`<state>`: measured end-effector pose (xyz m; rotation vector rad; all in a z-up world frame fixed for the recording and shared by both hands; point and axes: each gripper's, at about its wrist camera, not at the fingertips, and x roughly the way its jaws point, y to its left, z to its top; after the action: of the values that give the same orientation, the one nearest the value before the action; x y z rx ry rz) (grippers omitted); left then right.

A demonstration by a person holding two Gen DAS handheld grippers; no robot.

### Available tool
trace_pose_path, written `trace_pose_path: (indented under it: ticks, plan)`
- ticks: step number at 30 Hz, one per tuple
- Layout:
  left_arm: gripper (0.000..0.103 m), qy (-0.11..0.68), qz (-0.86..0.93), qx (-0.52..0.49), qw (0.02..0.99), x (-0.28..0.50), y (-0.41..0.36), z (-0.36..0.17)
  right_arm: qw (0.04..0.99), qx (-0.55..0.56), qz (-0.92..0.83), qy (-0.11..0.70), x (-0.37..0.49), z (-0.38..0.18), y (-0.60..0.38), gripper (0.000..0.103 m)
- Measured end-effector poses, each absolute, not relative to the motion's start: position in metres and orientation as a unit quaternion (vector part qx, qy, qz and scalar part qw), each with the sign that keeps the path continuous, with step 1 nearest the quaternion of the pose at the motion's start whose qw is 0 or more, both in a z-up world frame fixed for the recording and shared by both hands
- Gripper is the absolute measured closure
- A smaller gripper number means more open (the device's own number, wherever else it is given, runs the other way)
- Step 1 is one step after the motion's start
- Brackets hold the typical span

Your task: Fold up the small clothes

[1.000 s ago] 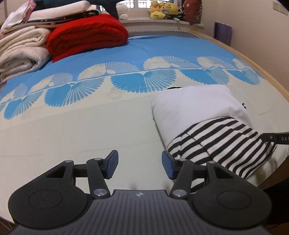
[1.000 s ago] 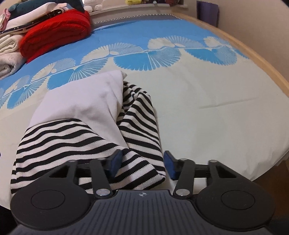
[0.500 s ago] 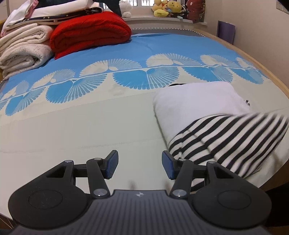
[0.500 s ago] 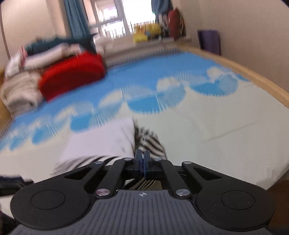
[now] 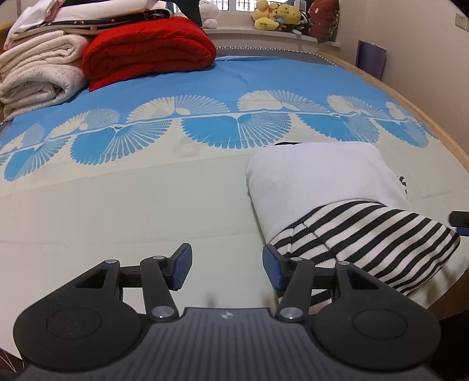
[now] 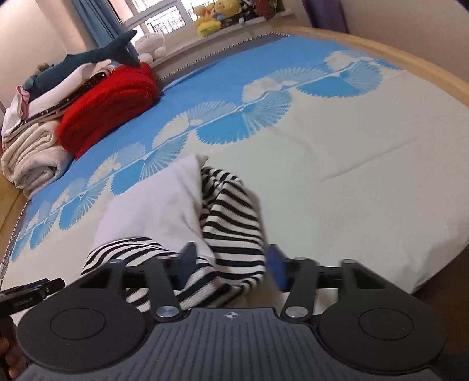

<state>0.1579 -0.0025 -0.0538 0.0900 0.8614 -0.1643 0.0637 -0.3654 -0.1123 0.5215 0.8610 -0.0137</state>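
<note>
The left tool [image 5: 227,266] hangs with its blue-padded fingers spread wide and nothing between them, low over the pale cream part of the bed sheet [image 5: 123,205]; its right finger sits just beside the striped edge of the small black-and-white striped garment with a plain white panel [image 5: 322,187], though contact cannot be told. The right tool [image 6: 231,260] is likewise spread apart, its fingers straddling a bunched striped fold of that same garment [image 6: 231,234] without pinching it; the view is slightly blurred. The garment lies near the front edge of the bed, white panel uppermost, stripes spilling toward the tools. Farther back the sheet turns blue with white fan shapes; at the far left corner rest a folded red blanket [image 5: 146,49] and rolled cream-white blankets [image 5: 38,79]; yellow plush toys [image 5: 272,17] line the window ledge.
</note>
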Motion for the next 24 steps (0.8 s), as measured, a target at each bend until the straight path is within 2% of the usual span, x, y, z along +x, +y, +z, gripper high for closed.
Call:
trace_pose_path:
  ticks: [3, 4, 5, 6, 8, 9, 11, 13, 16, 18, 20, 24]
  plan:
    - [0.044, 0.417, -0.076, 0.039, 0.905, 0.157, 0.002, -0.053, 0.868, 0.244, 0.019, 0.432, 0.080, -0.120, -0.350, 0.047]
    - [0.044, 0.417, -0.076, 0.035, 0.905, 0.157, 0.003, -0.053, 0.865, 0.237, 0.032, 0.440, 0.083, -0.123, -0.345, 0.052]
    - [0.044, 0.416, -0.076, 0.030, 0.906, 0.157, 0.004, -0.052, 0.864, 0.226, 0.040, 0.447, 0.084, -0.124, -0.339, 0.061]
    - [0.044, 0.415, -0.078, 0.024, 0.906, 0.157, 0.005, -0.051, 0.868, 0.205, 0.047, 0.450, 0.083, -0.125, -0.332, 0.100]
    - [0.044, 0.409, -0.087, 0.010, 0.908, 0.156, 0.006, -0.048, 0.891, 0.170, 0.047, 0.418, 0.074, -0.113, -0.325, 0.100]
    - [0.044, 0.402, -0.093, 0.005, 0.911, 0.155, 0.004, -0.045, 0.909, 0.167, 0.056, 0.377, 0.063, -0.098, -0.325, 0.100]
    - [0.038, 0.382, -0.118, -0.006, 0.917, 0.151, -0.001, -0.037, 0.928, 0.181, 0.089, 0.312, 0.043, -0.072, -0.330, 0.100]
    - [0.032, 0.369, -0.158, -0.023, 0.916, 0.147, -0.007, -0.032, 0.934, 0.171, 0.102, 0.297, 0.026, -0.062, -0.332, 0.100]
    - [0.031, 0.398, -0.215, -0.032, 0.891, 0.149, -0.023, -0.041, 0.909, 0.124, 0.075, 0.391, 0.029, -0.088, -0.328, 0.100]
    - [0.040, 0.470, -0.223, 0.031, 0.854, 0.155, -0.041, -0.070, 0.877, 0.083, 0.053, 0.471, 0.040, -0.117, -0.321, 0.101]
    - [0.039, 0.522, -0.193, 0.094, 0.825, 0.156, -0.050, -0.101, 0.849, 0.031, 0.032, 0.526, 0.050, -0.143, -0.312, 0.102]
    - [0.039, 0.532, -0.188, 0.050, 0.824, 0.162, -0.041, -0.095, 0.836, 0.050, 0.038, 0.545, 0.058, -0.145, -0.310, 0.100]
